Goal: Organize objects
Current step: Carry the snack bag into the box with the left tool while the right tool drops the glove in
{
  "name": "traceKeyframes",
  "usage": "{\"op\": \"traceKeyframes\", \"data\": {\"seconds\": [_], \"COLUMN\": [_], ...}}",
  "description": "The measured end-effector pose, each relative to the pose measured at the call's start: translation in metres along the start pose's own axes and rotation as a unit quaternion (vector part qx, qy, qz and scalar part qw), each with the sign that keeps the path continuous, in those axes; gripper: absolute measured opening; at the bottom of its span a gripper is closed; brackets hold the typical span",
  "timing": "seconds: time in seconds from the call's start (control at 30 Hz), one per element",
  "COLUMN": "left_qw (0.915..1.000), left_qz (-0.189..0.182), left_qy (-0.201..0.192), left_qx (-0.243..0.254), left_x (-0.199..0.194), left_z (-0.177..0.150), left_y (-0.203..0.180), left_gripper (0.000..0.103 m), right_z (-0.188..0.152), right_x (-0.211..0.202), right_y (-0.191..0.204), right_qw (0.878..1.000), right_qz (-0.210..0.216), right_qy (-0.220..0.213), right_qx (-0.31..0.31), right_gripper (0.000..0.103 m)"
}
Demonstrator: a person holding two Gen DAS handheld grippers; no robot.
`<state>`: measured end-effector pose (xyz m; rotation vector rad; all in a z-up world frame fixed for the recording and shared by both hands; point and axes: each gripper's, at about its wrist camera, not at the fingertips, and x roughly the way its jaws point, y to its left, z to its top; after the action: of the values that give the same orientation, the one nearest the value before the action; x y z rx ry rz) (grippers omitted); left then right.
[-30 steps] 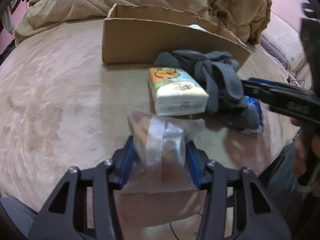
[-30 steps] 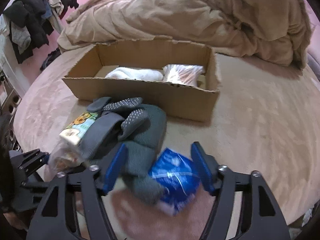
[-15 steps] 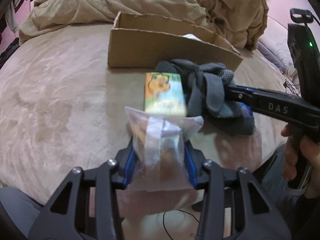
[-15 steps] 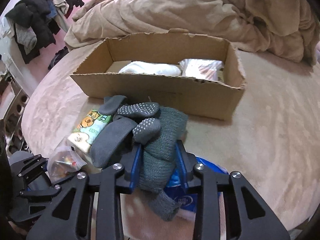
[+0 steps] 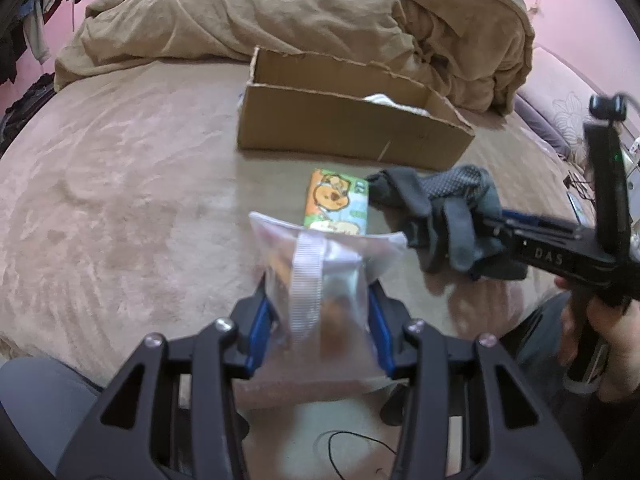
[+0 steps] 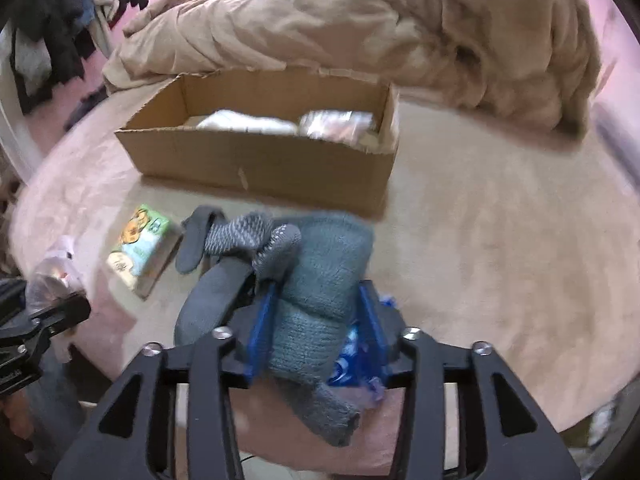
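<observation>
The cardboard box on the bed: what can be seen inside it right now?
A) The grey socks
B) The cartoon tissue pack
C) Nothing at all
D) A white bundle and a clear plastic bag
D: the right wrist view shows a white bundle and a clear plastic bag lying side by side inside the cardboard box.

Both wrist views face the cardboard box (image 5: 352, 128)

Grey socks (image 6: 316, 280) and clear bag (image 5: 320, 292) held above bed; tissue pack (image 5: 338, 208) lies flat.
</observation>
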<state>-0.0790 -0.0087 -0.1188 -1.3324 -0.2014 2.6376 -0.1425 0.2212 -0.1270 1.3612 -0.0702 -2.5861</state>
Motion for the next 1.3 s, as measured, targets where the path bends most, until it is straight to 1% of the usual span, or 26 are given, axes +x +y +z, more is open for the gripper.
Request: {"op": "traceKeyframes", "data": {"seconds": [0.07,0.2,0.3,0.33,0.43,0.47,0.53,0.57,0.63,0.8,0.93,1.03,1.13,1.3], "left_qw": [1.0,1.0,1.0,1.0,1.0,1.0,1.0,1.0,1.0,0.9999,0.9997,0.9994,0.9989,0.9978], "left_qz": [0.0,0.001,0.0,0.0,0.002,0.002,0.002,0.0,-0.001,-0.008,-0.014,-0.012,-0.013,-0.019], "left_qy": [-0.001,-0.002,0.0,0.0,0.0,-0.001,0.0,0.002,0.001,-0.008,-0.018,-0.032,-0.045,-0.063], "left_qx": [-0.001,-0.005,-0.005,-0.005,-0.002,-0.002,-0.001,-0.002,0.0,-0.002,-0.004,-0.007,0.002,0.008], "left_x": [-0.003,-0.006,-0.007,-0.007,-0.01,-0.011,-0.011,-0.011,-0.012,-0.023,-0.034,-0.041,-0.044,-0.045], "left_z": [0.0,0.0,0.0,0.0,-0.001,-0.001,-0.002,-0.002,-0.001,0.002,0.008,0.019,0.032,0.059], "left_y": [-0.001,-0.001,-0.002,-0.002,-0.005,-0.006,-0.007,-0.008,-0.01,-0.018,-0.02,-0.018,-0.02,-0.021], "left_gripper": [0.044,0.044,0.044,0.044,0.044,0.044,0.044,0.044,0.044,0.044,0.044,0.044,0.044,0.044], "right_z": [-0.008,-0.021,-0.023,-0.023,-0.026,-0.027,-0.029,-0.029,-0.028,-0.022,-0.008,0.004,0.017,0.039], "right_x": [0.0,-0.003,-0.002,-0.004,-0.008,-0.01,-0.011,-0.011,-0.016,-0.04,-0.069,-0.086,-0.096,-0.103], "right_y": [-0.012,-0.025,-0.017,-0.013,-0.01,-0.01,-0.012,-0.012,-0.013,-0.015,-0.011,-0.009,-0.006,0.003], "right_qw": [0.999,0.998,0.998,0.998,0.998,0.998,0.997,0.997,0.997,0.998,0.997,0.996,0.995,0.993], "right_qz": [0.02,0.052,0.055,0.06,0.065,0.067,0.078,0.081,0.081,0.064,0.048,0.043,0.043,0.049], "right_qy": [0.004,0.005,0.009,0.007,0.005,0.002,0.002,0.001,-0.005,-0.025,-0.055,-0.075,-0.093,-0.111], "right_qx": [0.024,0.042,0.019,0.014,0.007,0.005,0.006,0.007,0.008,0.013,0.012,0.014,0.017,0.011], "right_gripper": [0.057,0.058,0.055,0.053,0.052,0.048,0.035,0.032,0.029,0.028,0.028,0.028,0.028,0.028]}}
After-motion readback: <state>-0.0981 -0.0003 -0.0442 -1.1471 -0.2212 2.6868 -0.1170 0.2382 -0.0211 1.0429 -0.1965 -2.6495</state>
